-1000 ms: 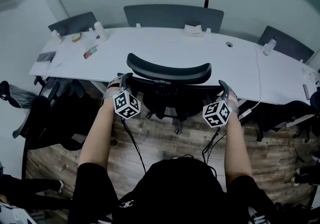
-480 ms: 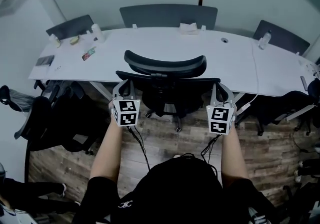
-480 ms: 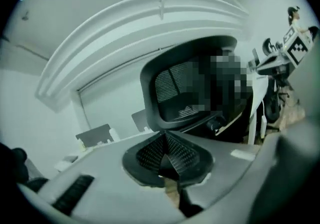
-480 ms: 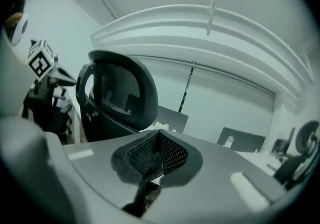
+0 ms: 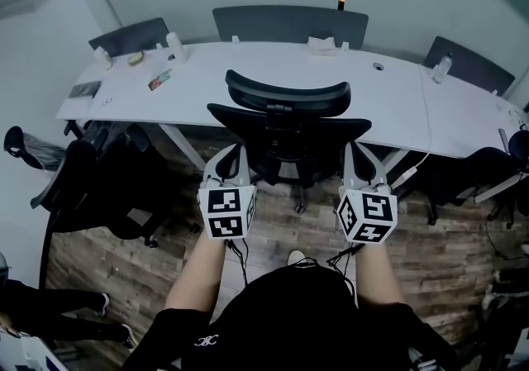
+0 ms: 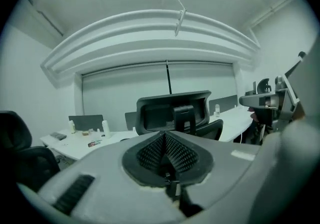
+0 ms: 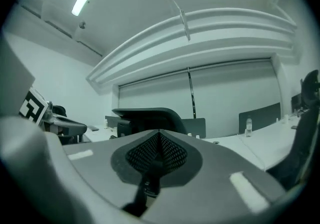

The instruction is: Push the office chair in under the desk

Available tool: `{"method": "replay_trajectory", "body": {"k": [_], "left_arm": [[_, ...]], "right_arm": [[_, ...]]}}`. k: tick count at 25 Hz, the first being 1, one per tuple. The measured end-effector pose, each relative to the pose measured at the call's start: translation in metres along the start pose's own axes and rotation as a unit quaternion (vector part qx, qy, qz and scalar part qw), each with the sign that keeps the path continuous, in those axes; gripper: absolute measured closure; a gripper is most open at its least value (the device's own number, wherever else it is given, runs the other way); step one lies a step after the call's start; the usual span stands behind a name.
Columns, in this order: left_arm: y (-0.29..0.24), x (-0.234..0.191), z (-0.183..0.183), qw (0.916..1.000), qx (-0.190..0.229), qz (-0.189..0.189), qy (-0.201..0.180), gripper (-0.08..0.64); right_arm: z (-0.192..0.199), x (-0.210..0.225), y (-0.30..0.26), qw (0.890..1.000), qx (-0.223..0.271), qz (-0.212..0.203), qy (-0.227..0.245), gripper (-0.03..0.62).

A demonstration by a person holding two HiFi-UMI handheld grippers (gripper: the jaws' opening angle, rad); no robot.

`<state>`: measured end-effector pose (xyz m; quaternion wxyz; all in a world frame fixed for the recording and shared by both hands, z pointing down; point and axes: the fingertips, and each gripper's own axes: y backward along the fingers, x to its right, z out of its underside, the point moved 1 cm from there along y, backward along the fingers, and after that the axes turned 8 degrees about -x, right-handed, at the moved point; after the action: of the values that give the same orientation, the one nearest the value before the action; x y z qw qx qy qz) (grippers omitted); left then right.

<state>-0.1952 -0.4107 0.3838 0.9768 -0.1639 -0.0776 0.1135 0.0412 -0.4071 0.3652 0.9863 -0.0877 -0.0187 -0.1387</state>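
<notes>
The black office chair (image 5: 289, 126) stands with its seat tucked under the long white desk (image 5: 397, 105), its headrest and backrest at the desk's near edge. Both grippers hang in front of me, drawn back from the backrest and touching nothing. My left gripper (image 5: 230, 156) is shut and empty, just off the backrest's left side. On the other side my right gripper (image 5: 357, 154) is also shut and empty. In the left gripper view the closed left gripper (image 6: 164, 140) points at the chair (image 6: 172, 113). In the right gripper view the closed right gripper (image 7: 159, 140) has the chair (image 7: 145, 118) to its left.
Another black chair (image 5: 91, 183) stands at the left by the desk's end. Grey chairs (image 5: 289, 24) line the far side. Bottles (image 5: 173, 45), a tissue box (image 5: 322, 45) and small items lie on the desk. A cable (image 5: 413, 175) hangs at the right.
Both grippers have let go of the backrest's sides, pulled back toward me and rolled upright. Their jaws, open at the start, now stand shut. The chair sits slightly further in.
</notes>
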Motion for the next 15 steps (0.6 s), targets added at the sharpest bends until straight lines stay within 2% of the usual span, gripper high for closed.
{"method": "replay_trajectory", "body": {"k": [3,6,15], "left_arm": [[0.027,0.01,0.0,0.9999,0.008,-0.004,-0.01,0.555],[0.046,0.02,0.003,0.9999,0.011,0.005,-0.004,0.555],[0.077,0.046,0.034,0.9995,-0.01,0.029,0.002,0.555]], "right_arm": [[0.0,-0.026,0.017,1.0,-0.002,-0.013,0.026,0.588],[0.004,-0.042,0.033,0.999,-0.004,-0.016,0.042,0.588],[0.031,-0.046,0.075,0.999,-0.027,0.0,0.029,0.586]]}}
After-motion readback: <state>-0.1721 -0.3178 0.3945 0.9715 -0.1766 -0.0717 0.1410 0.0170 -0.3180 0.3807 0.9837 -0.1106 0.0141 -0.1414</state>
